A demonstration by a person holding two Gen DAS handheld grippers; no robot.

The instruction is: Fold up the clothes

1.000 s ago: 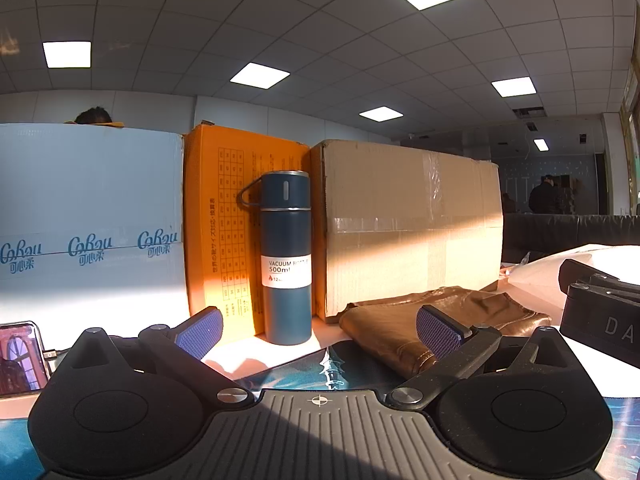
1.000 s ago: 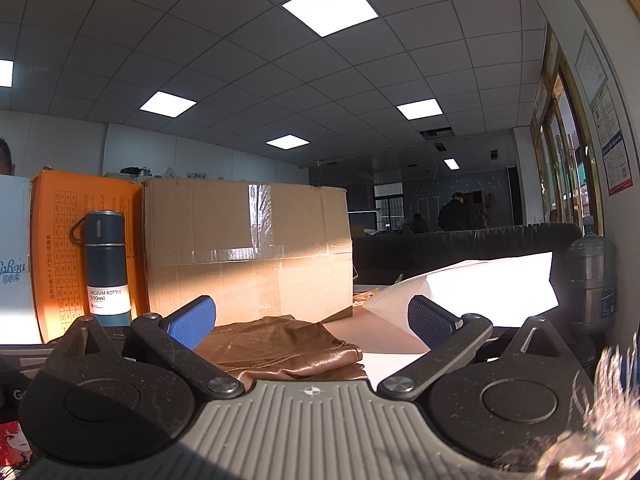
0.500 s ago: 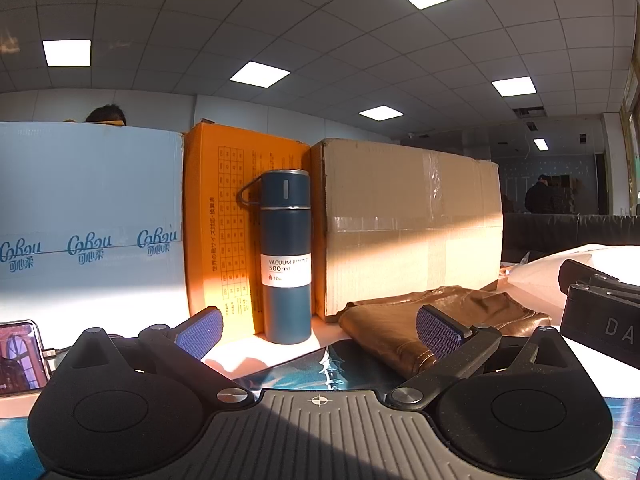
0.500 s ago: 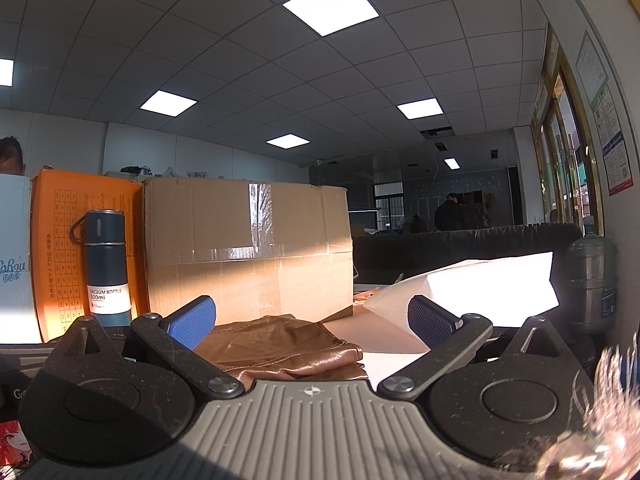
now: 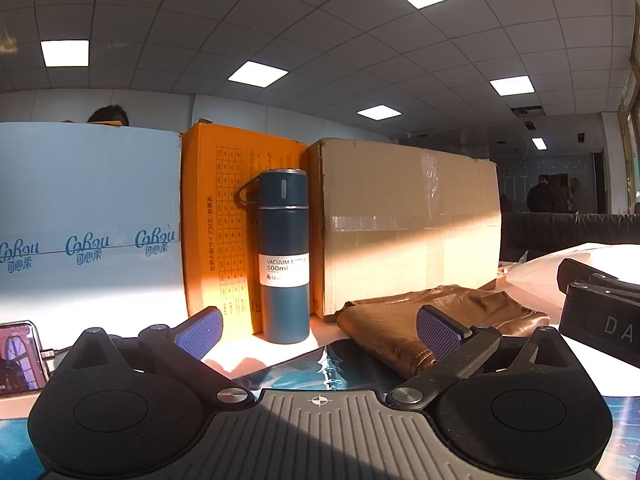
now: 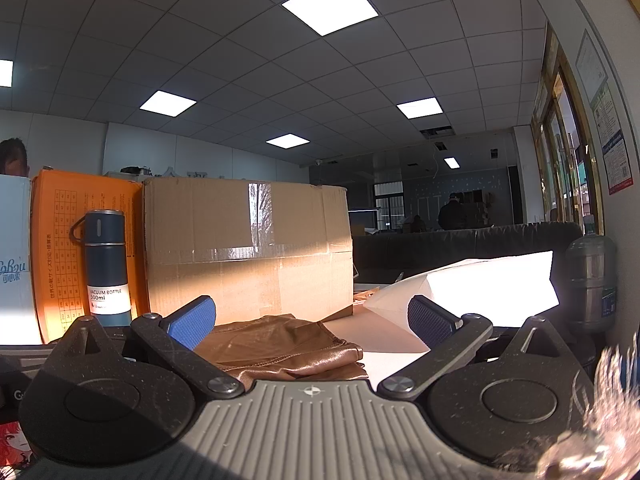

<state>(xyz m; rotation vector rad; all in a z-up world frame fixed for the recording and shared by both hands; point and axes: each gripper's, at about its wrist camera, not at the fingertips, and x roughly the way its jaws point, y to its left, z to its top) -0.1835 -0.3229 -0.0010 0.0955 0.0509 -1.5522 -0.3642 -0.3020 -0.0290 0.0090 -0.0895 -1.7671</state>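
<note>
Ahead of my empty, spread left gripper (image 5: 318, 330) and right gripper (image 6: 308, 320), soft slippery brown leather garment (image 6: 280, 344); I'd pinch its stitched hem

My left gripper (image 5: 318, 330), right gripper (image 6: 310, 316): black linkage arms, silver pivot screws, blue textured pads (image 5: 438, 330), ribbed grey base with crosshair mark.

**Office Under Panel Lights**

We are looking at a grid ceiling (image 6: 240, 60) where square light panels (image 6: 330, 4) are glowing. Sunlight is striking the cardboard box (image 5: 408, 224) at centre. Windows (image 6: 560, 168) are lining the right edge; a dark sofa (image 6: 460, 248) is sitting behind.
</note>
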